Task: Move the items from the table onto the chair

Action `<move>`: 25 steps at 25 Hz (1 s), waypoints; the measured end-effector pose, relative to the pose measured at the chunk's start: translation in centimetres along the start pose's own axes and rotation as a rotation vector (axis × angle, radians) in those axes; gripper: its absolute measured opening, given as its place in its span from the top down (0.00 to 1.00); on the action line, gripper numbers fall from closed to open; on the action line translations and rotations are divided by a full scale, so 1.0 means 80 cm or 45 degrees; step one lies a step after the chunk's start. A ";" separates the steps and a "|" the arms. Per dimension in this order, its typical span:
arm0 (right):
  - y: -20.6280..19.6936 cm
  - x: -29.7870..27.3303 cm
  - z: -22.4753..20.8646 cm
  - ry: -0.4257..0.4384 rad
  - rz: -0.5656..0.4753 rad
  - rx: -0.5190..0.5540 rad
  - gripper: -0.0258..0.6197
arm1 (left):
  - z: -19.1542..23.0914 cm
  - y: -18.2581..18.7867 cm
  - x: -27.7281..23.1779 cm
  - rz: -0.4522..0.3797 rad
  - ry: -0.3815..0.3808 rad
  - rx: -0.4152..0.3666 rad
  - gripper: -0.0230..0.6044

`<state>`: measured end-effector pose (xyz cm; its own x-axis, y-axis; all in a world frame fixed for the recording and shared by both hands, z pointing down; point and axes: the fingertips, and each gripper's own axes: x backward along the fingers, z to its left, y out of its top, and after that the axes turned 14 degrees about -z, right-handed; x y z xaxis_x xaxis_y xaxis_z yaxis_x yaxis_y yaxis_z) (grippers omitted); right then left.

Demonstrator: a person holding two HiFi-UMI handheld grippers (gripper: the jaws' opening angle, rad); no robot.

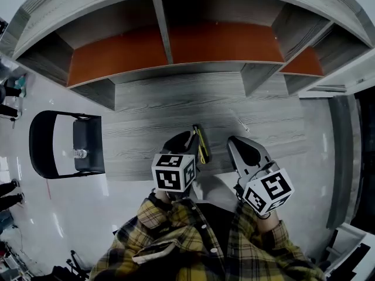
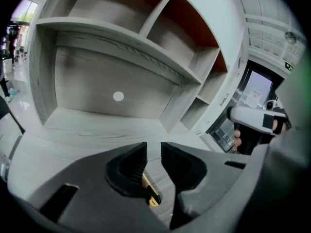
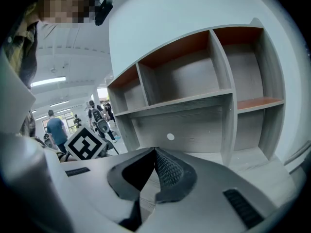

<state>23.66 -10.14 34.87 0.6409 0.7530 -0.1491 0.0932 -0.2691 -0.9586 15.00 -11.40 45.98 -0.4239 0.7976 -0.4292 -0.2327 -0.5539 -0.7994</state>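
Note:
A yellow and black utility knife (image 1: 203, 146) lies on the grey wood table (image 1: 146, 127), just right of my left gripper (image 1: 191, 136). In the left gripper view the knife (image 2: 151, 194) shows low between the jaws, lying on the table, and the left gripper (image 2: 154, 152) stands open with a narrow gap and its pads off the knife. My right gripper (image 1: 235, 141) hovers over the table to the right, and in its own view the right gripper (image 3: 154, 155) is shut with nothing in it. A black chair (image 1: 58, 145) stands at the far left, with a small clear object (image 1: 80, 153) on its seat.
A shelf unit with orange backs (image 1: 176, 45) rises along the table's far side. A small thin item (image 1: 242, 124) lies on the table beyond the right gripper. People walk in the hall far to the left (image 3: 54, 127). The person's plaid sleeves (image 1: 176, 239) fill the bottom.

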 end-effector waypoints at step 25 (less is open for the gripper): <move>-0.037 0.038 -0.092 -0.016 0.103 -0.066 0.93 | 0.050 -0.196 -0.097 0.371 0.415 -0.014 0.66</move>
<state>30.93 -11.43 39.06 0.6383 0.7349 -0.2291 0.0807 -0.3599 -0.9295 18.45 -9.87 63.51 -0.1719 0.6427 -0.7466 -0.1343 -0.7661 -0.6286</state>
